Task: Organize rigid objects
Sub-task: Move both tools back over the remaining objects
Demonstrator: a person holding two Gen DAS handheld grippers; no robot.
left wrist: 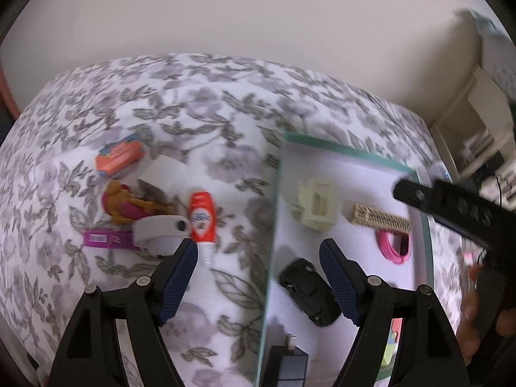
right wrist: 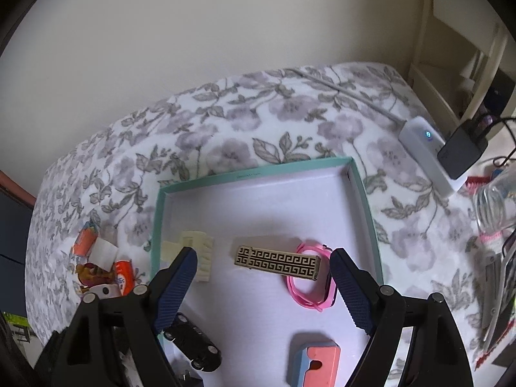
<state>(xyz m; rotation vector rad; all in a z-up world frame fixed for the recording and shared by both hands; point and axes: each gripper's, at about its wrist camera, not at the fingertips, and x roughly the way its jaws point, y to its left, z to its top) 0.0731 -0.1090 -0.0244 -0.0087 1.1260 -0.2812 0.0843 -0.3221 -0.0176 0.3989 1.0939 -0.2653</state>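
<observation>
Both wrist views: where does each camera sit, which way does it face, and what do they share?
Left wrist: on the left gripper, angled down at the bedspread clutter and the tray's left wall; its open fingers, the right gripper and a hand show.
Right wrist: on the right gripper, angled down into the tray; only its open fingers show.
Shared: tray, black toy car, pink watch.

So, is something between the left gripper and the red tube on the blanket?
Nothing visible. The left gripper is open and empty above the blanket; the red tube lies just ahead of its left finger, with a white holder beside it, not in the way.
</observation>
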